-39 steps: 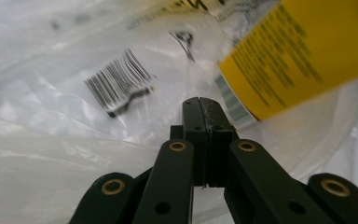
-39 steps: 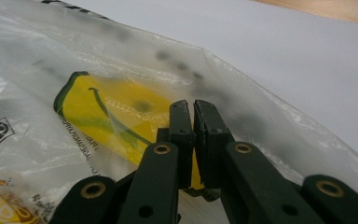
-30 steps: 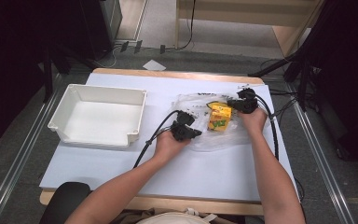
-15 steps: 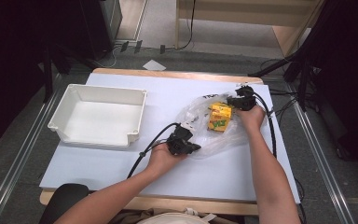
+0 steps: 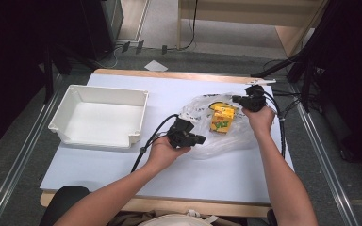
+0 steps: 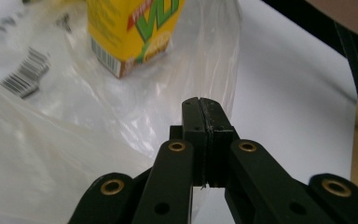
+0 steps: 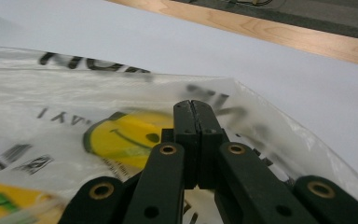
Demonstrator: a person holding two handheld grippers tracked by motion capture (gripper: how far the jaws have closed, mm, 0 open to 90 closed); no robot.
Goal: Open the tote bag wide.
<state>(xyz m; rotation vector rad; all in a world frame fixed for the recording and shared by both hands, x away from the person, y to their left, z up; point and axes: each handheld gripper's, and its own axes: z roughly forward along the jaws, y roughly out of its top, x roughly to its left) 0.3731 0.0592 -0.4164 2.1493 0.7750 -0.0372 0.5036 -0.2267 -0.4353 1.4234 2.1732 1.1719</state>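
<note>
Both grippers have their jaws pressed together on the clear plastic bag (image 5: 226, 136): left gripper (image 5: 199, 140) at its near edge, right gripper (image 5: 238, 99) at its far edge. The yellow drink carton (image 5: 221, 117) lies inside the bag, right of the white tray (image 5: 136, 113). Judged step: holding the bag's mouth; next likely calls for spreading the edges apart without tearing.

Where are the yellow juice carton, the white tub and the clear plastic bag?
yellow juice carton (image 5: 222, 118), high view, middle of its printed front.
white tub (image 5: 139, 115), high view, its right wall.
clear plastic bag (image 5: 239, 141), high view, bare film right of the carton.
</note>
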